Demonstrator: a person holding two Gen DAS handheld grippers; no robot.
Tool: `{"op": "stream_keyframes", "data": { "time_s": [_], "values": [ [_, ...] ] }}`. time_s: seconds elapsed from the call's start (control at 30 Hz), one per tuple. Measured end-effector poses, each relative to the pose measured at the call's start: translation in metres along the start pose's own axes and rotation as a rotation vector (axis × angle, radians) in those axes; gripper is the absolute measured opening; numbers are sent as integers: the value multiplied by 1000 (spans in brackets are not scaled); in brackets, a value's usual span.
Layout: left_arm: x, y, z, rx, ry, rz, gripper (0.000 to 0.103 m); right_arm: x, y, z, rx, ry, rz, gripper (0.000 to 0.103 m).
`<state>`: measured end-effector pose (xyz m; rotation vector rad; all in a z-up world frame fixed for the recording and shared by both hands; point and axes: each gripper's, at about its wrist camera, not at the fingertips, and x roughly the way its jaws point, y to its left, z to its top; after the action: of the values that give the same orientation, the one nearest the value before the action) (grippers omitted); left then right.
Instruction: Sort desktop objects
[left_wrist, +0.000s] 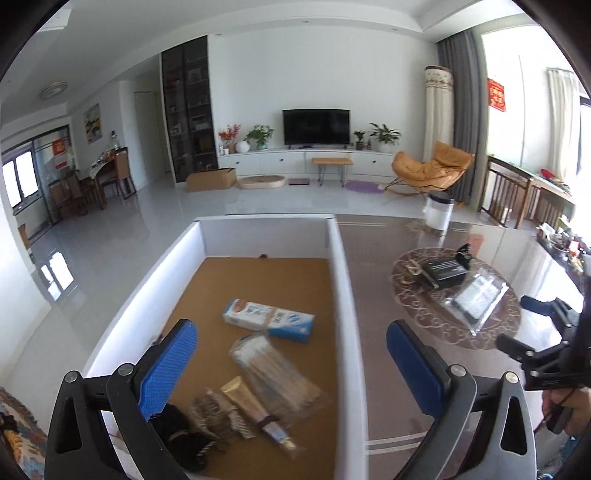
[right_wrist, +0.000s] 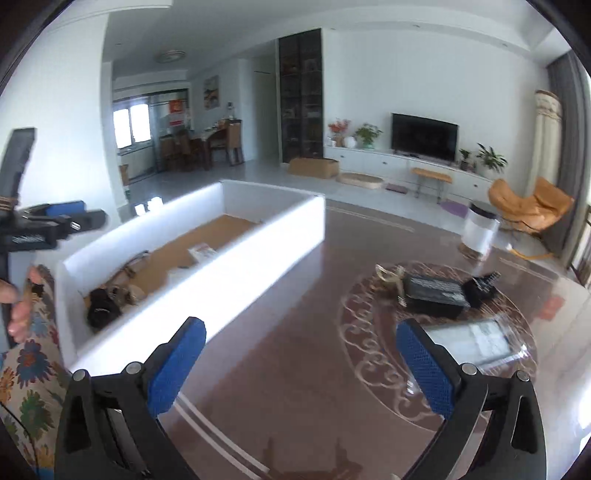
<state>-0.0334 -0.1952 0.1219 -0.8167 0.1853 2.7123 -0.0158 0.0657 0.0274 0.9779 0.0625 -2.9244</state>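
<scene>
Left gripper (left_wrist: 291, 363) jaws spread wide, empty, above white box (left_wrist: 345, 295); right gripper (right_wrist: 301, 363) jaws likewise, over table (right_wrist: 295, 387).

You're facing a white wall (left_wrist: 317, 74): TV (left_wrist: 316, 126) on a low white cabinet (left_wrist: 306, 162), plants beside it. Orange chair (left_wrist: 432, 168) and bright window (left_wrist: 517, 96) ahead-right, dining table (left_wrist: 99, 177) far left. Glossy white floor (left_wrist: 147, 221).
</scene>
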Motion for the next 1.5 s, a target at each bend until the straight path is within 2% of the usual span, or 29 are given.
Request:
{"op": "stream_keyframes", "data": {
  "time_s": [0.1,0.2,0.3,0.4,0.47,0.53,0.7,0.87,1.07,1.5],
  "values": [
    [7,-54,-4,34,40,-138,103,5,-66,-38,98,120,-147,103],
    [37,-102,-24,29,142,-250,103,5,-120,-70,213,205,-236,103],
    [79,-142,-53,35,245,-252,103,9,-157,-91,273,261,-275,103],
    [122,-172,-76,61,336,-228,103,11,-171,-102,271,280,-272,103],
    [137,-186,-83,96,357,-204,103,13,-172,-99,262,271,-238,103],
    [149,-199,-81,137,337,-168,103,14,-168,-95,225,250,-236,103],
    [179,-209,-63,149,310,-116,103,21,-164,-97,215,272,-242,103],
    [209,-211,-57,120,362,-88,103,19,-171,-99,261,272,-261,103],
    [214,-204,-60,68,378,-108,103,19,-171,-99,263,271,-271,103],
    [216,-206,-60,68,378,-110,103,20,-171,-100,264,282,-345,103]
  ]
}}
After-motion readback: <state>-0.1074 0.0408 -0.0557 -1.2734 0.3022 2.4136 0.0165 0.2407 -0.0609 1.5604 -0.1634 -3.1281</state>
